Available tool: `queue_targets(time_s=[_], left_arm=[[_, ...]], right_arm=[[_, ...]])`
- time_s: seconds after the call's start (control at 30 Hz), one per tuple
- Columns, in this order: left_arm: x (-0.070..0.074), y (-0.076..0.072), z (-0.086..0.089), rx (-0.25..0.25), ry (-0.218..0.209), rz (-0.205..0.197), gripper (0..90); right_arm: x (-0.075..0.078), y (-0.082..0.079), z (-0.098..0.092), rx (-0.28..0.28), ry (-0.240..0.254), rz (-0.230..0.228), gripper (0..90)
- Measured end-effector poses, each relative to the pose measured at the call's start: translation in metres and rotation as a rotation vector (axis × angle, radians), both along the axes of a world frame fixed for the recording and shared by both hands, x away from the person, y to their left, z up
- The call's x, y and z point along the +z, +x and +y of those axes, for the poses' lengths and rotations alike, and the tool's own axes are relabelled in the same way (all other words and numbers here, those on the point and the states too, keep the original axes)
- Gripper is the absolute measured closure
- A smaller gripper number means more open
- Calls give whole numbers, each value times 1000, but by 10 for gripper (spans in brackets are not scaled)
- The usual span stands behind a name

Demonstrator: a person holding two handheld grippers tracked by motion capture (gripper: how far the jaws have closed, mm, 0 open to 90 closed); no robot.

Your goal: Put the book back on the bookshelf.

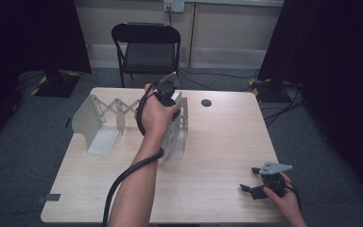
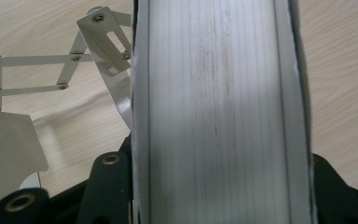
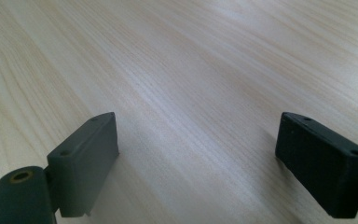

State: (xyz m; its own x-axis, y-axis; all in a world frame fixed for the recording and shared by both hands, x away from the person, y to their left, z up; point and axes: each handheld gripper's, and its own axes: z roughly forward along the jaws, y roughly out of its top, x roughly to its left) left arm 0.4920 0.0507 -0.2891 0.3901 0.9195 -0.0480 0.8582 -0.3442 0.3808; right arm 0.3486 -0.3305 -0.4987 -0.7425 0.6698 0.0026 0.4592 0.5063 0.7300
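Left gripper [image 1: 170,101] clamps rack's [image 1: 106,116] right end plate [image 2: 214,112], likely to slide it; right gripper [image 1: 257,182] parked on table [image 1: 217,142], jaws spread, empty

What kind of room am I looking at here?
Probably a lab or recording studio rather than a home: a bare wooden table stands on grey carpet between black curtains, with a folding chair and loose cables behind it.

The left gripper [image 2: 221,205] clamps a white end panel [image 2: 214,112], with scissor-link metal strips [image 2: 70,70] beside it over the wooden table [image 2: 340,70].
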Motion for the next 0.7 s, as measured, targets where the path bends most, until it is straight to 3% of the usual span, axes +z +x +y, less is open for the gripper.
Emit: queue_targets(time_s=[0.7], left_arm=[[-6,10,-3,29,7,16,519]], right_arm=[[0,0,0,-1,0,1,126]])
